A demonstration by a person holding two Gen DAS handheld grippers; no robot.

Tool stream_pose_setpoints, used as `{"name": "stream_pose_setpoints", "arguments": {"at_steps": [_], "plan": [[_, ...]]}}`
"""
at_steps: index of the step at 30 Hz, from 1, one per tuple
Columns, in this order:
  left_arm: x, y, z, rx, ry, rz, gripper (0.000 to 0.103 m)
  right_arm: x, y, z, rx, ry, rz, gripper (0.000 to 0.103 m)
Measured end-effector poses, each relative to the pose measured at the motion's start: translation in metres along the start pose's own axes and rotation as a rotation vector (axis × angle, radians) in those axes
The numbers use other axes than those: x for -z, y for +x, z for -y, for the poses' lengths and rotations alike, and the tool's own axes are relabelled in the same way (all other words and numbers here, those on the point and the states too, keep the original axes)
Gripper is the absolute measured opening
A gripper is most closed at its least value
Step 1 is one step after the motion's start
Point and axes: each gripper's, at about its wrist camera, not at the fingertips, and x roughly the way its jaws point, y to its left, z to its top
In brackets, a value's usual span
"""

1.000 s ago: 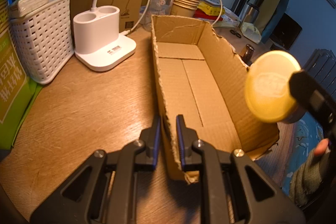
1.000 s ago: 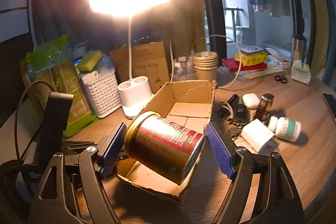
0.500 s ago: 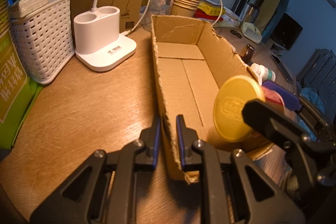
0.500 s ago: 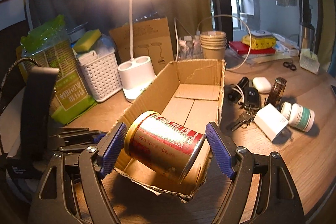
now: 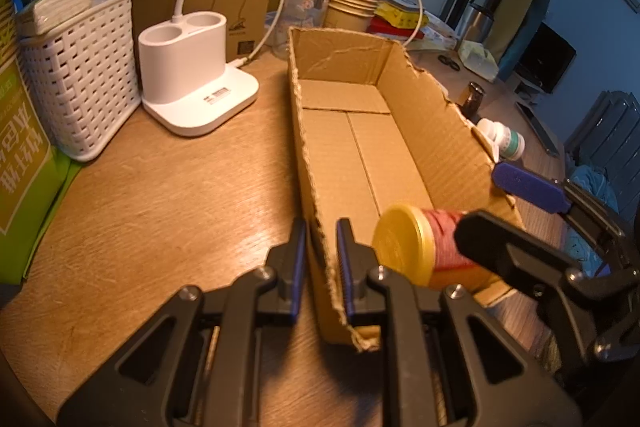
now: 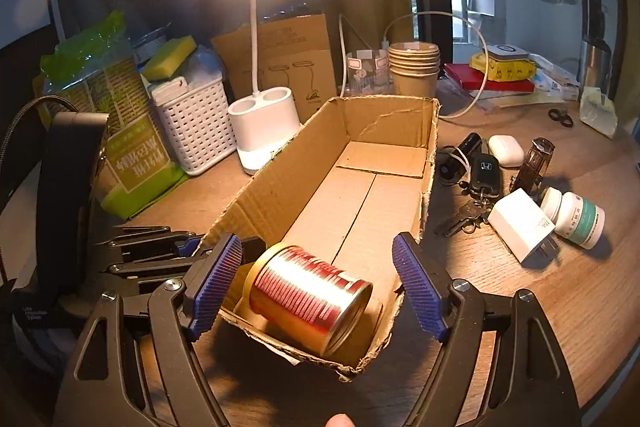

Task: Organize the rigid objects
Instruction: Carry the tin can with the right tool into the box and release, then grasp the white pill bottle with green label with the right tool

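A red and gold can with a yellow lid (image 6: 310, 301) lies on its side in the near end of the open cardboard box (image 6: 360, 203); it also shows in the left wrist view (image 5: 424, 247). My right gripper (image 6: 318, 291) is open, its blue pads apart on either side of the can and not touching it. My left gripper (image 5: 320, 259) is shut on the box's near left wall (image 5: 320, 227).
To the right of the box lie a white charger (image 6: 520, 223), a pill bottle (image 6: 576, 219), car keys (image 6: 480, 179), an earbud case (image 6: 506, 149) and a dark bottle (image 6: 534, 163). A white lamp base (image 6: 264, 131), a white basket (image 6: 192, 127) and paper cups (image 6: 414, 67) stand behind.
My right gripper has come down over the box's near end with the can, opened, and let go of it; the can now lies in the box. The left gripper has not moved.
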Motion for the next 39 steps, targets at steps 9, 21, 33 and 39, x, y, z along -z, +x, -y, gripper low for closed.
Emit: {"name": "stream_pose_setpoints", "arguments": {"at_steps": [9, 21, 33, 39], "plan": [[0.0, 0.001, 0.0, -0.001, 0.001, 0.001, 0.016, -0.002, -0.015, 0.006, -0.005, 0.018, 0.057, 0.081], [0.0, 0.0, 0.001, -0.002, 0.001, 0.001, 0.016, -0.006, -0.051, 0.065, 0.158, 0.134, 0.172, 0.081], [0.001, 0.0, 0.001, -0.002, 0.001, 0.002, 0.016, 0.007, -0.047, 0.128, 0.336, 0.223, 0.152, 0.081], [0.001, 0.0, 0.001, -0.002, 0.002, 0.002, 0.016, 0.008, -0.042, 0.151, 0.399, 0.251, 0.141, 0.081]]}}
